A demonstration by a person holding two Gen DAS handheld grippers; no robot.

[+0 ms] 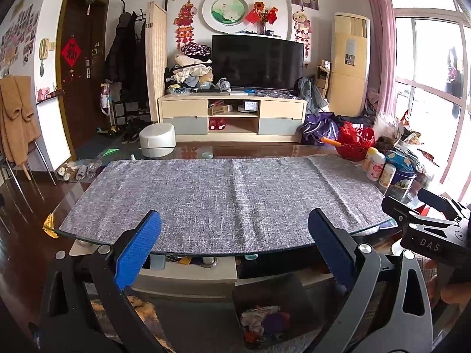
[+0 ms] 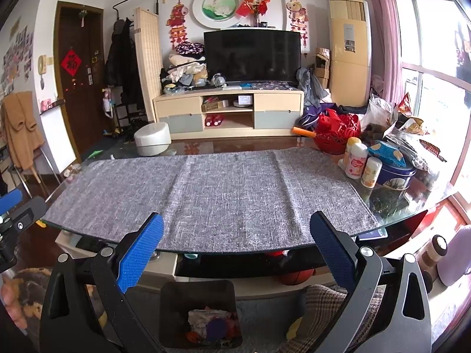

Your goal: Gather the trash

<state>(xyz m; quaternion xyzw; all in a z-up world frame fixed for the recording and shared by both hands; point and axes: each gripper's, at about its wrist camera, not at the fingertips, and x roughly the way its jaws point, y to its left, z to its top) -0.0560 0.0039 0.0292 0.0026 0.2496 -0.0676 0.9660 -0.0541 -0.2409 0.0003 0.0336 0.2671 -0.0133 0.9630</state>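
**Both grippers empty over the near edge of the coffee table, trash sitting in the bin below**

So here both grippers hang side by side at the near edge of the glass coffee table, looking across it toward the TV. The left gripper has its blue pads spread wide apart with nothing between them. Same story with the right gripper, jaws wide, nothing held. In the left wrist view you can catch the black body of the right gripper poking in at the right edge, and the right wrist view shows a bit of the left one at its left edge, so they're near each other but not touching.

The trash is crumpled paper plus some purple and red-orange scraps, all lying inside a dark square trash bin on the floor just in front of the table's near edge, below the grippers. In the left view the same bin sits under the right finger.

The table top is mostly covered by a grey woven cloth, and the cloth itself is bare. At the right end of the table, off the cloth, there's a cluster: a red plastic basket, a few small white bottles, a round blue tin and a heap of clear plastic bags. A basketball shows on the shelf under the glass, toward the right
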